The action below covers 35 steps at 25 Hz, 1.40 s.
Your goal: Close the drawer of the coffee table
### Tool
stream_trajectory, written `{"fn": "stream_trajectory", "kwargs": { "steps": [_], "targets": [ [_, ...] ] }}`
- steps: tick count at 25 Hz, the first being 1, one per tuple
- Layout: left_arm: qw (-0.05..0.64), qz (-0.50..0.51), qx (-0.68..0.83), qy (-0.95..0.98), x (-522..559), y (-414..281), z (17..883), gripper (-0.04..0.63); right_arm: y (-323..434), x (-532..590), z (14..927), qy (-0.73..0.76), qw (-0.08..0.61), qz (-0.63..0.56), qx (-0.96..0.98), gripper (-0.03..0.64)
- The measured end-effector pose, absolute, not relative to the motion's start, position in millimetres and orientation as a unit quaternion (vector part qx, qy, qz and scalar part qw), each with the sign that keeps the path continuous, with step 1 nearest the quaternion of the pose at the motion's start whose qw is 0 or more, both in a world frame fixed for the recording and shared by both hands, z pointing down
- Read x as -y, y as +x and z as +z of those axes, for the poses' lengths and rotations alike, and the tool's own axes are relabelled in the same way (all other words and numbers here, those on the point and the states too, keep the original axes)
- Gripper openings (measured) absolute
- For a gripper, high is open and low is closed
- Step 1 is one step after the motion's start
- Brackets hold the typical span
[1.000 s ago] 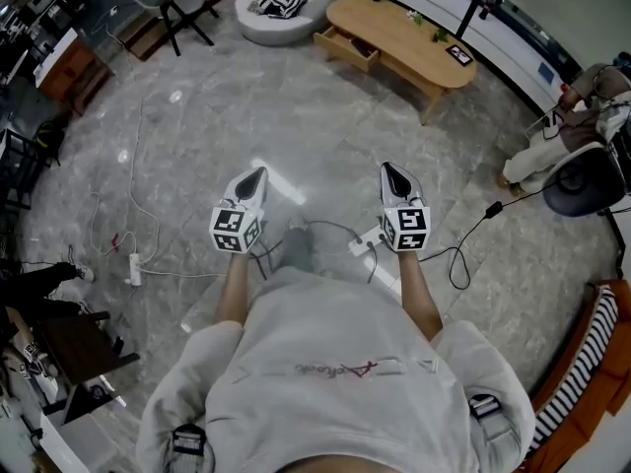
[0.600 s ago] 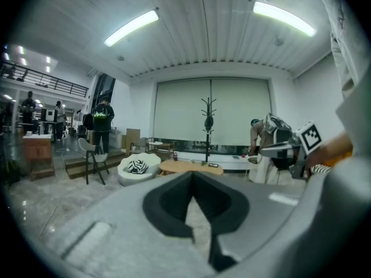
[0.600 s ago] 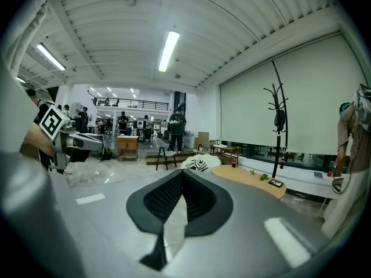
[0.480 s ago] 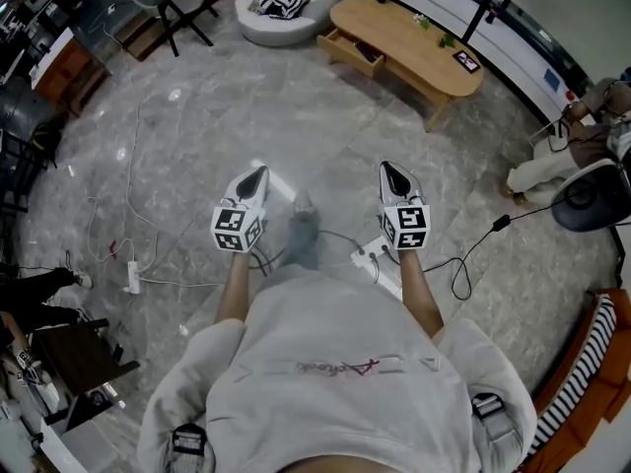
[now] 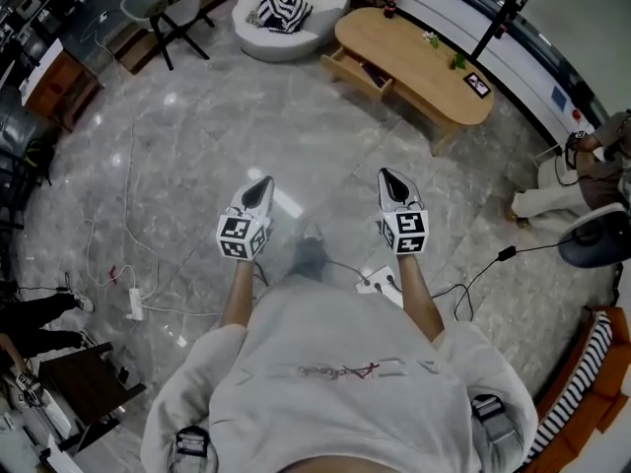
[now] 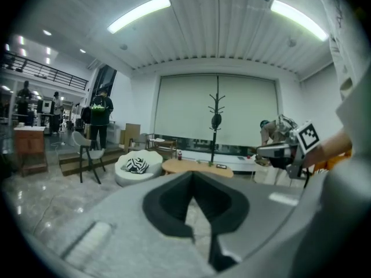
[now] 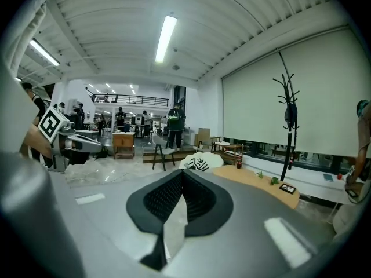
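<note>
I see my left gripper (image 5: pixel 261 181) and right gripper (image 5: pixel 385 173) with jaws pressed together, empty, well short of the oval light-wood coffee table (image 5: pixel 424 62). Its wooden drawer (image 5: pixel 355 72) juts open at the table's left end; I cannot tell what it contains.

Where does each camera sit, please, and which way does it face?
Head view: on the person's head, facing steeply down at the floor; shows torso, forearms, left gripper, right gripper.
Left gripper view: on that gripper, facing along its shut jaws toward the coffee table; right gripper at right.
Right gripper view: on that gripper, facing along its shut jaws toward the coffee table; left gripper at left.
Shared: all three show the coffee table and white seat.
</note>
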<state>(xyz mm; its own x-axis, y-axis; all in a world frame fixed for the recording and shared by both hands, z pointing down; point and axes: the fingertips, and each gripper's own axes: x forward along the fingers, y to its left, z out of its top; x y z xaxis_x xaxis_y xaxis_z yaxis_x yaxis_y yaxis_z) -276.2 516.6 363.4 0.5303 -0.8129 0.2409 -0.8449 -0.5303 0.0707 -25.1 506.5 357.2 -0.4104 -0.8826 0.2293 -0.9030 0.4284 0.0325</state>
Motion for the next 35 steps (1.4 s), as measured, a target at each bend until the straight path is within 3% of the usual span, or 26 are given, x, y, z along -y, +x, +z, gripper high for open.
{"fn": "stream_trajectory", "kwargs": {
  "steps": [17,35],
  "targets": [
    [0.107,0.09,0.444,0.885,-246,-319,356,0.0,-78,-251,347,0.543,0.129,0.057,0.828,0.003],
    [0.09,0.093,0.405,0.905,-135,-303,354,0.0,-58,-165,353,0.577,0.124,0.057,0.805,0.003]
  ]
}}
